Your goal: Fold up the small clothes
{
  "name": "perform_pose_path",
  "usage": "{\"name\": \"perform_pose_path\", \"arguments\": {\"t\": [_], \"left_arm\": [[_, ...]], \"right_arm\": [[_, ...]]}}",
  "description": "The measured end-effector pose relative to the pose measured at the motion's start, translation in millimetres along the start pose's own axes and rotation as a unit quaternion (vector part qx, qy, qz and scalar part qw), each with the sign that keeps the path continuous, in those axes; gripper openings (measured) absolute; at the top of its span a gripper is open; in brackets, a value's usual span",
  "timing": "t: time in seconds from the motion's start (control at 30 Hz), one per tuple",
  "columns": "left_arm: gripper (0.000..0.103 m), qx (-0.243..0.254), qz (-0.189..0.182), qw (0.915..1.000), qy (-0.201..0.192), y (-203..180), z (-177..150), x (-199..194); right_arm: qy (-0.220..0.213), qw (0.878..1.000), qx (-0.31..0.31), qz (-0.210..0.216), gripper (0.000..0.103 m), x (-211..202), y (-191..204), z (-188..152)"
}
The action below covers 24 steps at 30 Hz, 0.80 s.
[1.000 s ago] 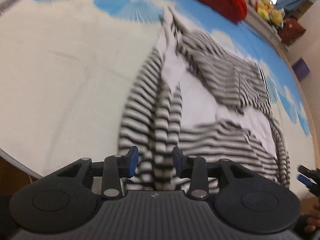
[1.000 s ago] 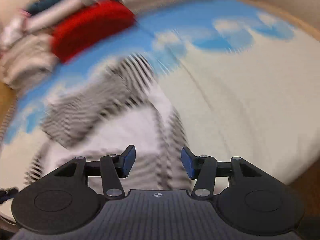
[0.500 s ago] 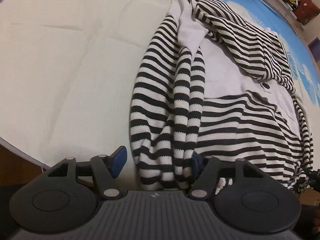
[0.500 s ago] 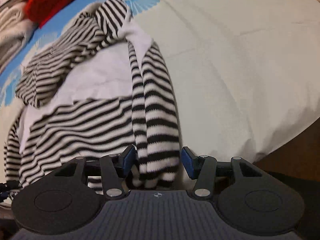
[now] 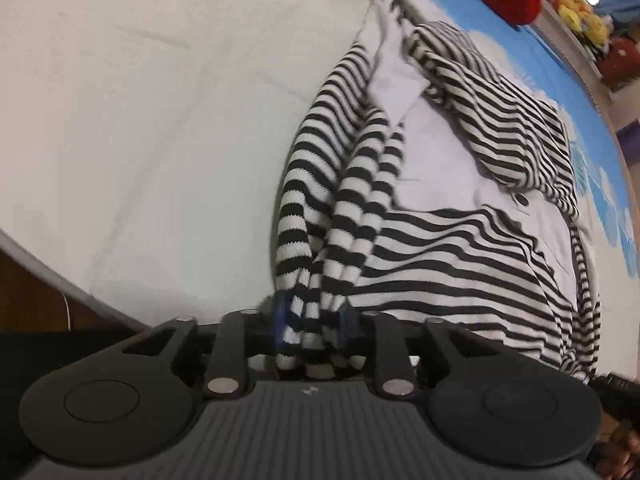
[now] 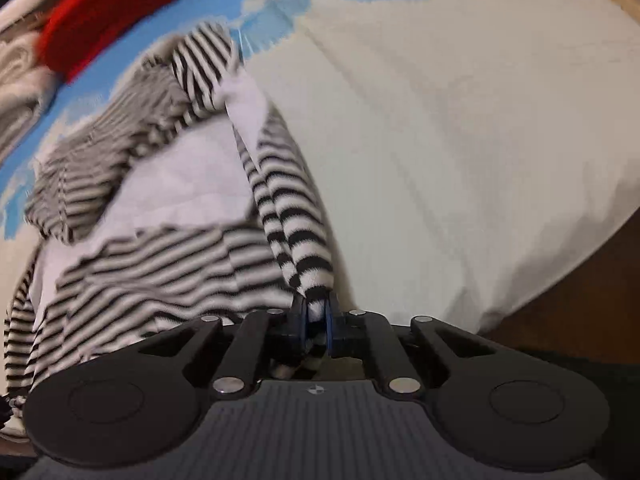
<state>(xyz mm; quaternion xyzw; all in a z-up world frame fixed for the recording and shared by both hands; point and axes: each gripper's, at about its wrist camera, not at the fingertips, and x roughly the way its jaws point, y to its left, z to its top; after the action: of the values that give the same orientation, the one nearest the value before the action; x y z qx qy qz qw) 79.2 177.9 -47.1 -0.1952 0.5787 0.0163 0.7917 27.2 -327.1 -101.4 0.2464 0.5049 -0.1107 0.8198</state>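
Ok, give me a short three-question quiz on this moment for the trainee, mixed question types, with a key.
1. True or false: the left gripper is shut on the bunched hem of the striped garment.
2. Multiple choice: the right gripper is
A. open above the sheet
B. shut on a striped edge of the garment
C. holding the red item
3. Fill the gap: beyond the garment, at the far edge of the bed sheet, lies a ____ coloured item.

Key: 1 true; 2 B; 3 red
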Motion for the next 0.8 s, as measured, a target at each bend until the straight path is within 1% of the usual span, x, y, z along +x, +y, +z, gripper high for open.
{"name": "perform_pose_path", "arguments": {"t": [0.03,0.1,0.23,0.27,0.3,0.33,0.4,0.47,0.5,0.53,0.6,0.63,0.67,0.73,0.8], "left_arm": [[0.032,-0.003,-0.002,1.0,0.002,1.1,0.4,0.8],[0.032,0.0,-0.002,1.0,-0.001,1.2,-0.2,-0.8],[0.032,0.017,0.004,0.9998,-0.001,-1.6,-2.8,0.0],[0.023,0.023,0.007,0.9997,-0.004,-3.3,-3.5,0.6],[0.011,0.028,0.005,0.9995,-0.012,-5.4,-3.9,-0.8],[0.011,0.034,0.003,0.9991,-0.026,-8.7,-4.4,-4.9],[0.01,0.052,0.003,0.9966,-0.064,-15.6,-4.5,-18.6],[0.011,0.053,-0.004,0.9958,-0.074,-17.2,-4.1,-24.7],[0.012,0.05,-0.006,0.9964,-0.068,-17.0,-3.8,-23.1],[0.014,0.045,-0.007,0.9976,-0.052,-15.0,-3.6,-18.1],[0.025,0.036,-0.004,0.9994,-0.003,-11.9,-5.0,-1.3],[0.028,0.033,-0.003,0.9994,0.01,-9.6,-6.2,3.8],[0.029,0.03,0.001,0.9995,0.011,-8.6,-6.6,5.7],[0.029,0.035,0.001,0.9993,0.008,-8.4,-4.8,4.4],[0.028,0.034,0.001,0.9994,0.005,-7.1,-4.5,3.5]], "right_arm": [[0.011,1.0,-0.006,0.001,0.021,3.7,1.4,-1.6],[0.02,1.0,-0.023,-0.001,0.027,7.4,7.9,-4.5],[0.024,0.999,-0.037,-0.005,0.027,9.3,13.9,-7.8],[0.026,0.999,-0.039,-0.008,0.027,9.8,14.3,-7.4],[0.027,0.999,-0.041,-0.01,0.025,9.6,13.0,-8.2],[0.025,0.999,-0.041,-0.008,0.009,8.9,13.3,-8.3],[0.012,0.999,-0.037,0.006,0.007,7.2,20.0,-6.0],[-0.014,0.999,-0.028,0.018,0.006,-3.1,19.1,-3.3],[-0.022,0.999,-0.023,0.017,0.006,-6.3,17.8,-2.1],[-0.024,0.999,-0.018,0.01,0.006,-6.9,15.8,-1.3],[-0.013,1.0,-0.013,-0.005,0.007,-3.2,11.3,-1.2],[-0.001,1.0,-0.011,-0.012,0.008,1.3,9.8,-2.1],[0.011,1.0,-0.014,-0.015,0.009,5.0,9.4,-3.0],[0.028,0.999,-0.029,-0.017,0.018,10.9,13.2,-5.6],[0.028,0.998,-0.048,-0.023,0.018,11.8,17.2,-7.2]]}}
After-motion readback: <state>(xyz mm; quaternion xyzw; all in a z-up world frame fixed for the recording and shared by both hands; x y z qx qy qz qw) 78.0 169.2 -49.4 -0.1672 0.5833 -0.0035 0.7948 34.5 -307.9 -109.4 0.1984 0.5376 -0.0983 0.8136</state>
